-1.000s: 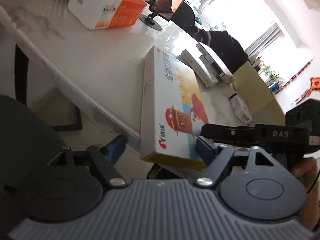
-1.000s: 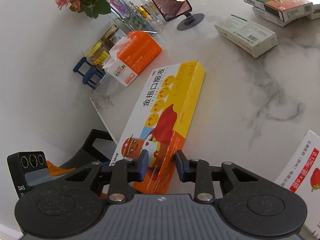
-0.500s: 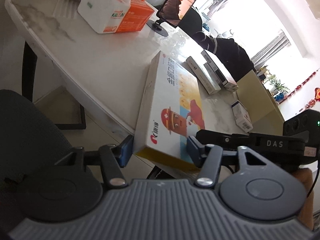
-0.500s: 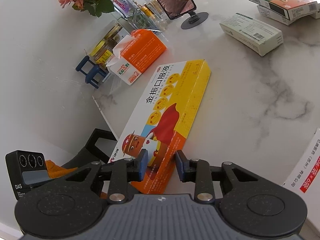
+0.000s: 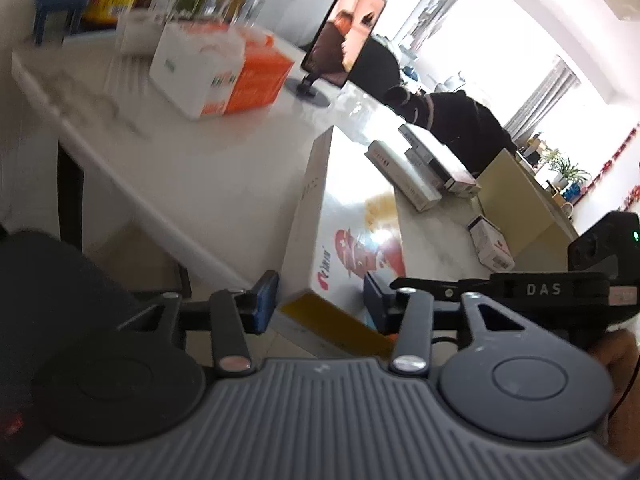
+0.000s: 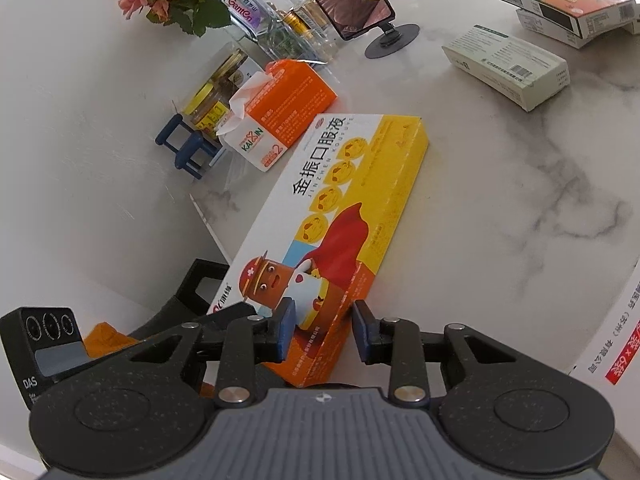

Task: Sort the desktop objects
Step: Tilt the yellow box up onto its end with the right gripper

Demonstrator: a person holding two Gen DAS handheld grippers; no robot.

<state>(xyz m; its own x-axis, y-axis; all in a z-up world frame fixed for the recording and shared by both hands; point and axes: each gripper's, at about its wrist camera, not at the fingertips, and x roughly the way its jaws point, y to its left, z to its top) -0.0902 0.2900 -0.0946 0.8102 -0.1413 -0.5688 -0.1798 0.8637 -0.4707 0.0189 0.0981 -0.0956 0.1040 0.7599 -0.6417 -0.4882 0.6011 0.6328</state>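
Right now both tongs are at the near end of the big yellow-and-white medicine box, which lies flat on the marble counter with that end jutting past the edge. The right tongs stand apart, 1 finger over the box's printed face and 1 beside its orange side — straddling the corner, not pinching it. The left tongs are spread too, bracketing the same end from the other side. Smaller boxes sit well apart at the far side. For a clean grip I'd judge the fingers should go deeper before closing — a corner hold on so long a box would let it swing.
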